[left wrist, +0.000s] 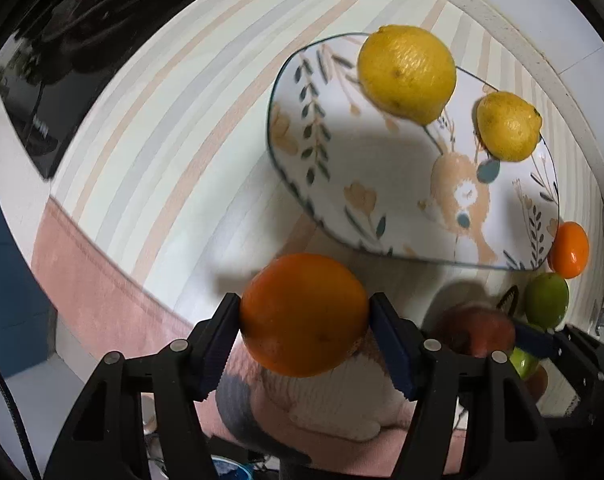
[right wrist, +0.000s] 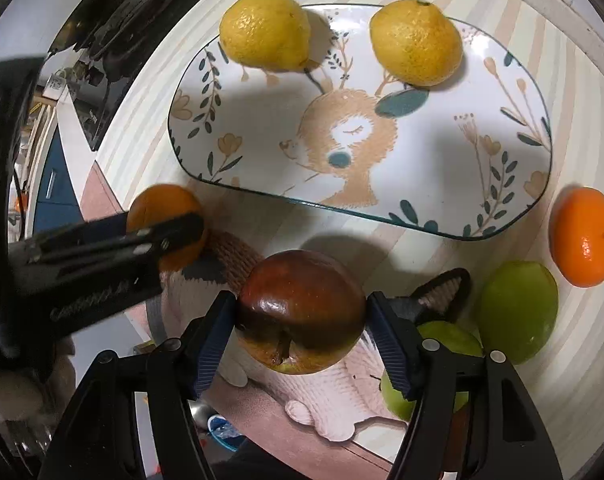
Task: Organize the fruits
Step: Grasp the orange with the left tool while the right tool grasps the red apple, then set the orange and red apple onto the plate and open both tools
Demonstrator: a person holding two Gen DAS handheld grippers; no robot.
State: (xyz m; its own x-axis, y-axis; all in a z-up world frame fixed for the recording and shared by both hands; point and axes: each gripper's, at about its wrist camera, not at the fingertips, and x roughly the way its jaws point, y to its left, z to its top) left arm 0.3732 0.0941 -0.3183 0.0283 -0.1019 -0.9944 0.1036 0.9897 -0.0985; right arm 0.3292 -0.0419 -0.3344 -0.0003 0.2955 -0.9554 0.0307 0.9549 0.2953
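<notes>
Fruits are split between the plate, the table and the two grippers. Sitting on the oblong deer-print plate [right wrist: 534, 152] are two lemons, one [right wrist: 265, 32] at its far left rim and the other [right wrist: 417, 43] further right along the same far edge; the rest of the plate is bare. Off the plate's right end a second orange [right wrist: 585, 237] lies on the striped tablecloth [right wrist: 150, 120], with a green apple [right wrist: 517, 312] just beside it and another green apple [right wrist: 442, 368] half hidden behind the right gripper's finger.

The left gripper [left wrist: 304, 322] is clamped on an orange [left wrist: 304, 314], held near the plate's near-left corner. The right gripper [right wrist: 301, 316] is squeezing a dark red apple [right wrist: 301, 310] just short of the plate's near edge.

Under both grippers lies a knitted animal-pattern cloth [right wrist: 334, 400], partly covered by the held fruit. The table's rim curves close behind the plate's far side. Dark objects at the upper left are too warped to make out.
</notes>
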